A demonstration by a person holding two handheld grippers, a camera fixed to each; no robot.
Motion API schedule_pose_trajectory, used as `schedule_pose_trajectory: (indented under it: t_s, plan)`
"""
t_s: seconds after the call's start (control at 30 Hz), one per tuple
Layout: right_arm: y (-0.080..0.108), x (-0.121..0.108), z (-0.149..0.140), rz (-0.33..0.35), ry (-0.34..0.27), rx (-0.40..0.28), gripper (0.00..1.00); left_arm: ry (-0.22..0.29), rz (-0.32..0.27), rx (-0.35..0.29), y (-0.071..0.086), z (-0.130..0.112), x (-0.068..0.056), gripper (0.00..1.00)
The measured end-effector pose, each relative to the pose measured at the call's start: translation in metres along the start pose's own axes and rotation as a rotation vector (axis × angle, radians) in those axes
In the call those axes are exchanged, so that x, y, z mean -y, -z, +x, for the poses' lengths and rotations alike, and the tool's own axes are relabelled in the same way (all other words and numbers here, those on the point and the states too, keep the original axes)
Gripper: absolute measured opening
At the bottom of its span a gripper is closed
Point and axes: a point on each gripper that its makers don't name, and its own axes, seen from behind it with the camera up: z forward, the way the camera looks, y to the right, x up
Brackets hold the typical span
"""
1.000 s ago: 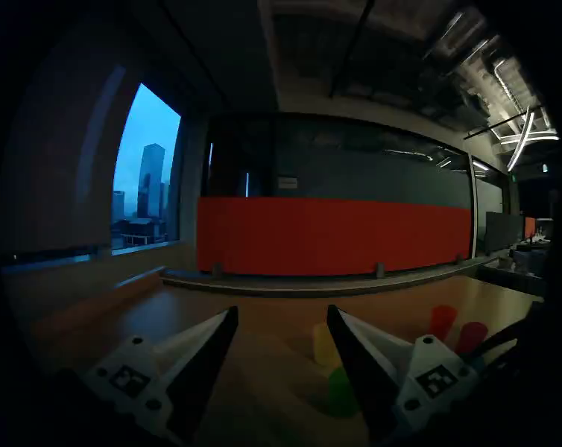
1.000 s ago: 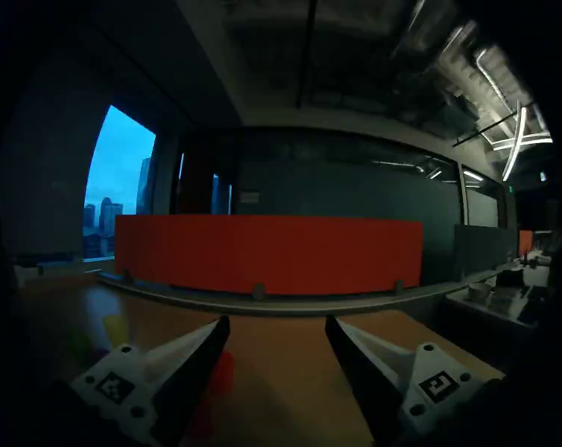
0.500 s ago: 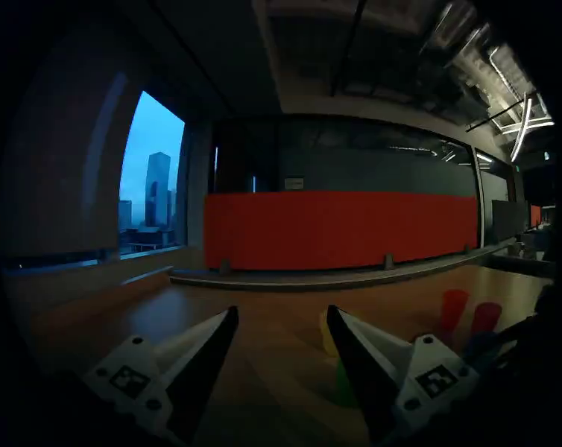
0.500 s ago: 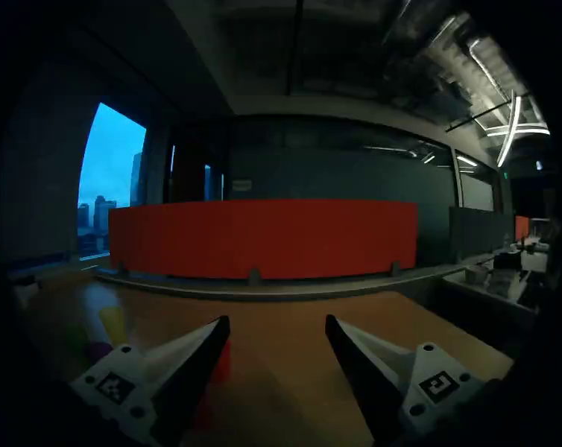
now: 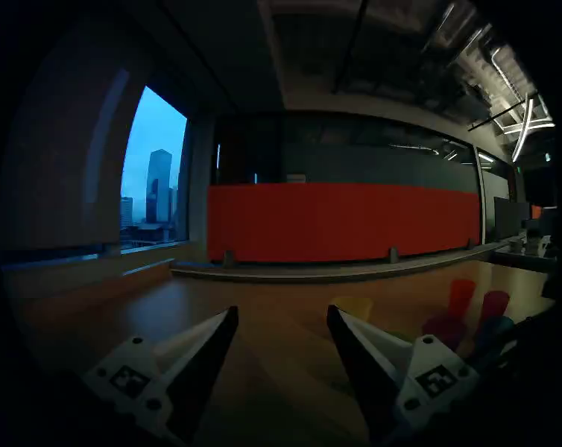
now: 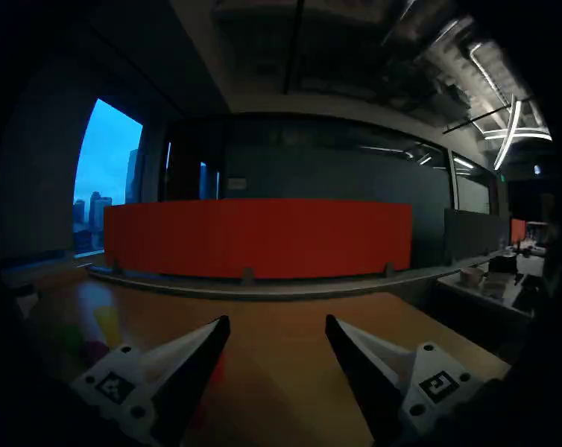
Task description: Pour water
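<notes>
The room is dim. In the left gripper view my left gripper (image 5: 281,316) is open over the wooden table (image 5: 273,357), nothing between its fingers. A yellow cup (image 5: 353,307) stands just beyond its right finger. Farther right stand an orange-red cup (image 5: 461,295), a red cup (image 5: 494,305), a dark magenta cup (image 5: 444,328) and a blue cup (image 5: 496,328). In the right gripper view my right gripper (image 6: 277,320) is open and empty above the table (image 6: 281,350). A red cup (image 6: 215,369) peeks out behind its left finger. A yellow cup (image 6: 109,325), a green one (image 6: 71,337) and a purple one (image 6: 96,350) sit at far left.
A red partition (image 5: 341,222) runs along the table's far edge, with a grey rail below it. A window (image 5: 150,179) with city towers is at left. Another desk with dark clutter (image 6: 497,272) stands to the right, across a gap from the table's right edge.
Both views have shifted slightly: in the left gripper view the cups slid right and more of them show. In the right gripper view the cups drifted left. Both grippers stayed open.
</notes>
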Motion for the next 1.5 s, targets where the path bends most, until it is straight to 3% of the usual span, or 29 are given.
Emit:
schedule_pose_trajectory:
  t_s: [0.37,0.97,1.5]
  plan:
    - [-0.002,0.000,0.003,-0.003,0.007,0.000,1.00,0.007,-0.001,0.011,-0.003,-0.011,0.005,0.88]
    - [0.001,-0.004,0.007,-0.011,0.015,-0.005,1.00,-0.007,-0.007,0.024,-0.004,-0.015,0.003,0.88]
    - [0.016,-0.018,0.016,-0.023,0.027,-0.066,1.00,-0.008,-0.008,0.025,-0.004,-0.016,0.004,0.88]
